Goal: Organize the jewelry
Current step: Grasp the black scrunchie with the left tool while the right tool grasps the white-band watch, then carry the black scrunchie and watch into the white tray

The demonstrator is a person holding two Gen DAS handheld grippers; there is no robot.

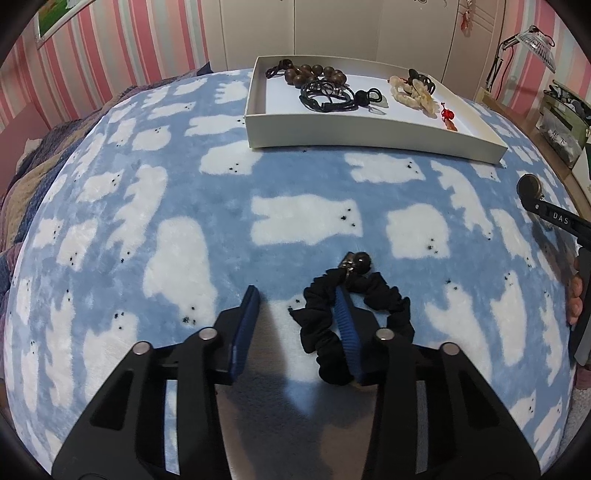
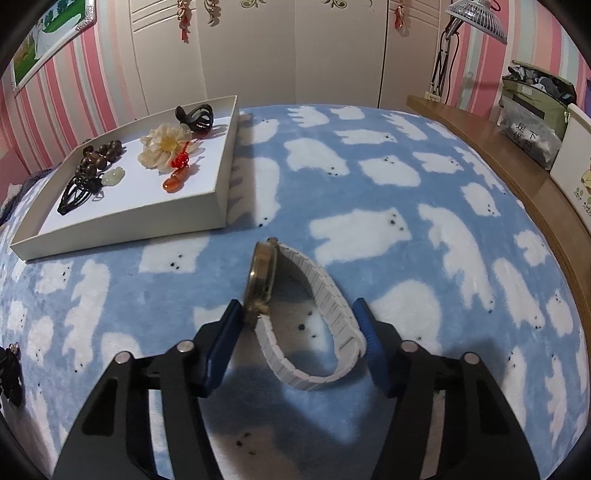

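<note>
Now: left tongs (image 1: 301, 325) apart, one finger through soft limp scrunchie (image 1: 351, 314) on bed (image 1: 303, 177); right tongs (image 2: 299, 339) bracketing rigid watch (image 2: 295, 314), contact unclear; box (image 1: 255, 122) at 12 o'clock.

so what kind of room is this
Most likely a bedroom: the work surface is a bed covered by a fleece blanket with white bears, white wardrobe doors stand behind it against pink striped wallpaper, and a wooden ledge runs alongside.

A blue bear-print blanket (image 2: 369, 184) covers the bed; a desk fan (image 2: 476, 18) stands by the wooden ledge (image 2: 517, 155).
</note>
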